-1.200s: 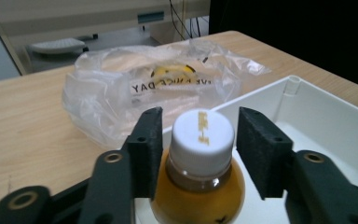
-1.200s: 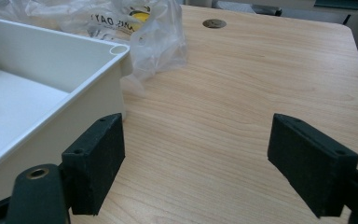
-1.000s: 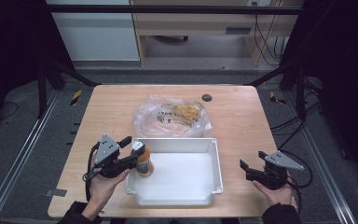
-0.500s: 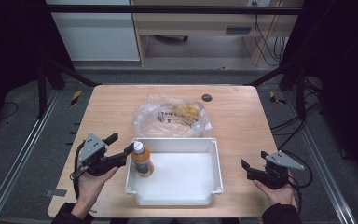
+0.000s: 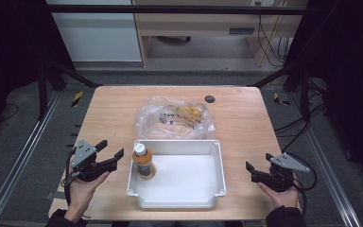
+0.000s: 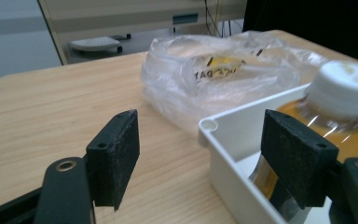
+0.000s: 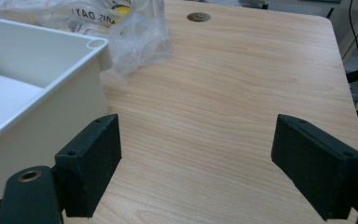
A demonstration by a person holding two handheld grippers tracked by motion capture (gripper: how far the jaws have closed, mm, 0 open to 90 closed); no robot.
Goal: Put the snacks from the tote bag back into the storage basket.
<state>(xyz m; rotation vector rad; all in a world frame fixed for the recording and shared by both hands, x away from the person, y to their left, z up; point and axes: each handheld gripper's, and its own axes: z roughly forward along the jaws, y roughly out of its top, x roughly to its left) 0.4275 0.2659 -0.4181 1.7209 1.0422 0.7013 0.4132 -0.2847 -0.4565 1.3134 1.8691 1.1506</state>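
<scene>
A small bottle [image 5: 142, 161] of orange drink with a white cap stands upright in the left end of a white plastic bin [image 5: 208, 184]. The left gripper [image 5: 110, 150] is open just outside the bin's left wall, empty, a short way from the bottle. In the left gripper view the bottle [image 6: 340, 112] stands behind the right jaw and the bin's corner [image 6: 214, 135] lies between the jaws of the gripper [image 6: 214, 163]. The right gripper [image 5: 251, 171] is open over bare table to the right of the bin. Its own view has the gripper [image 7: 196, 163] with wood between the jaws.
A clear plastic bag [image 5: 175, 117] holding yellow items lies just behind the bin, mid-table. A small dark round grommet [image 5: 210, 99] sits near the far edge. Metal frame rails run along both sides of the wooden table [image 5: 108, 113].
The left gripper let go of the bottle, which now stands in the bin, and drew back to the left, open. The right gripper has stayed put.
</scene>
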